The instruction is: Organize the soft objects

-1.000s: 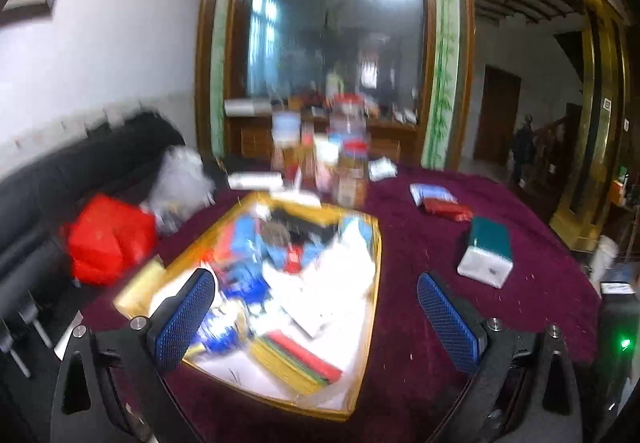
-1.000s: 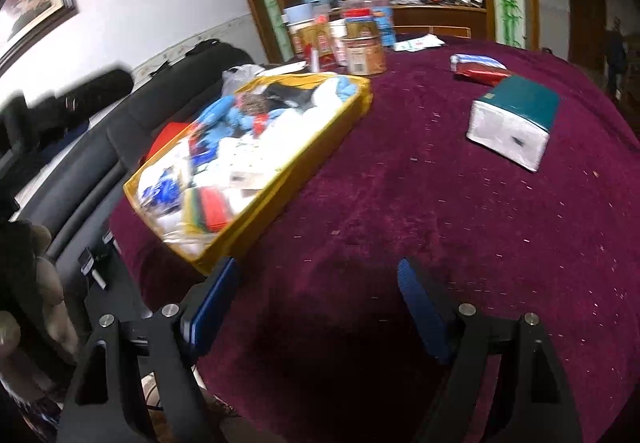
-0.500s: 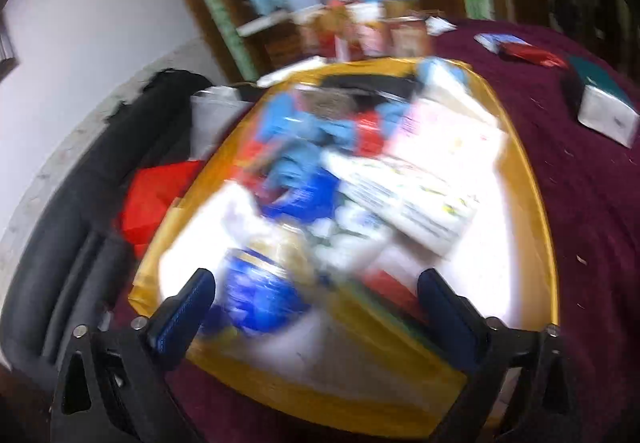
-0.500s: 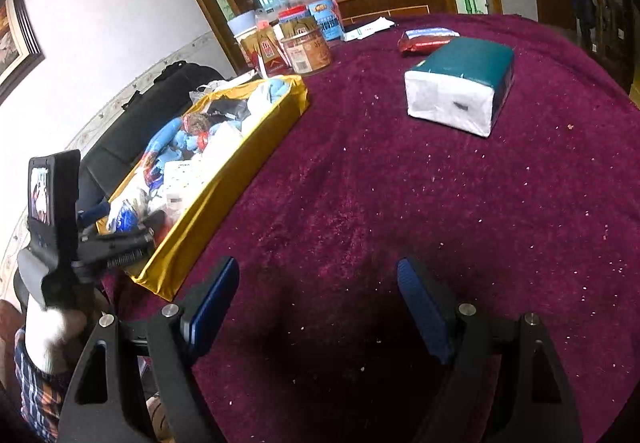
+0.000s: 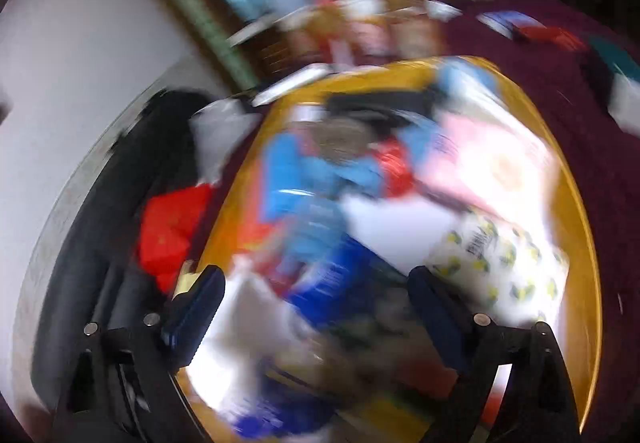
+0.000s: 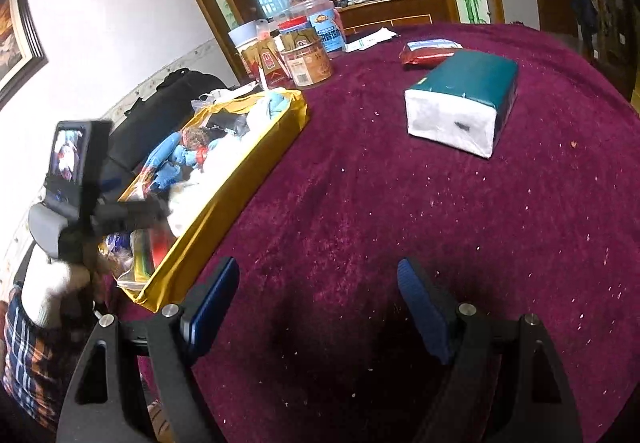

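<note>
Half-blurred yellow box [image 5: 576, 203] — contents smeared

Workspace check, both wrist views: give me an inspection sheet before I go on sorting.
Surface: table under a maroon cloth speckled with crumbs.
Job's things: yellow tray at the table's left edge, piled with soft packets and blue items; too blurred in the left wrist view to name singly.
Clutter: teal tissue pack alone on the cloth; red packet behind it; jars at the far edge.
Grippers: left gripper over the tray, jaws just been closing, nothing clamped; right gripper open over bare cloth.
Cables: nothing seen.
Surroundings: black sofa beside the table, mirror behind.
</note>
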`<state>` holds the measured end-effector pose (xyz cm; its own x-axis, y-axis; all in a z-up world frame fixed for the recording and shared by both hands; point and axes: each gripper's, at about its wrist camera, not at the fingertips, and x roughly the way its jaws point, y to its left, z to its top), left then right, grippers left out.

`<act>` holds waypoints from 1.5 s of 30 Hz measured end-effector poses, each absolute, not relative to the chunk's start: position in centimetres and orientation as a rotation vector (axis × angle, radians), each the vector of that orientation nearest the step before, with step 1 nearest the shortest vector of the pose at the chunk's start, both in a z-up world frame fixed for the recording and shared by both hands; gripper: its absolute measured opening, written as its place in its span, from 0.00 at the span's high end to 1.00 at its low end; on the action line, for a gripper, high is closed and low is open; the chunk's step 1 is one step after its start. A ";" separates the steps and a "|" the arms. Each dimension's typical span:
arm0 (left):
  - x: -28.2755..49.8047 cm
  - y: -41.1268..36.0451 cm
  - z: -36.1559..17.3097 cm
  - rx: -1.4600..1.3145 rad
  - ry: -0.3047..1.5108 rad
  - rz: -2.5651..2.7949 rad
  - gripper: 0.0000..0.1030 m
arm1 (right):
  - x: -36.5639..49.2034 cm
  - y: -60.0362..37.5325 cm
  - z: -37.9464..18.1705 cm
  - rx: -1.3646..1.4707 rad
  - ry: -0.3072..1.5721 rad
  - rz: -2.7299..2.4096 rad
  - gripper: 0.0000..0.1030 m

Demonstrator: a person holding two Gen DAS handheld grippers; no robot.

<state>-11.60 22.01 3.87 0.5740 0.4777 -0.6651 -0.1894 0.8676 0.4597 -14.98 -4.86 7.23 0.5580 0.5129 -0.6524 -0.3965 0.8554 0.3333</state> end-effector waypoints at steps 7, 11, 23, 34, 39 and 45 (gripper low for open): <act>-12.7 28.6 8.5 0.101 0.819 0.428 0.10 | -12.1 -4.8 8.7 0.121 0.765 0.501 0.22; -10.1 30.6 8.2 0.177 0.873 0.502 0.10 | -10.6 -4.9 10.1 0.128 0.741 0.478 0.22; -7.1 27.2 8.2 0.245 1.024 0.175 0.10 | -13.0 -9.7 17.3 0.358 0.799 0.780 0.06; -3.7 29.9 10.2 0.040 0.850 0.380 0.10 | -4.6 -14.2 10.9 0.352 0.670 0.346 0.02; -1.5 27.1 7.1 0.103 1.005 0.239 0.10 | -3.6 -13.9 7.9 0.334 0.735 0.333 0.02; -5.6 22.9 5.6 0.320 1.114 0.151 0.18 | -3.9 -13.2 7.8 0.271 0.722 0.339 0.02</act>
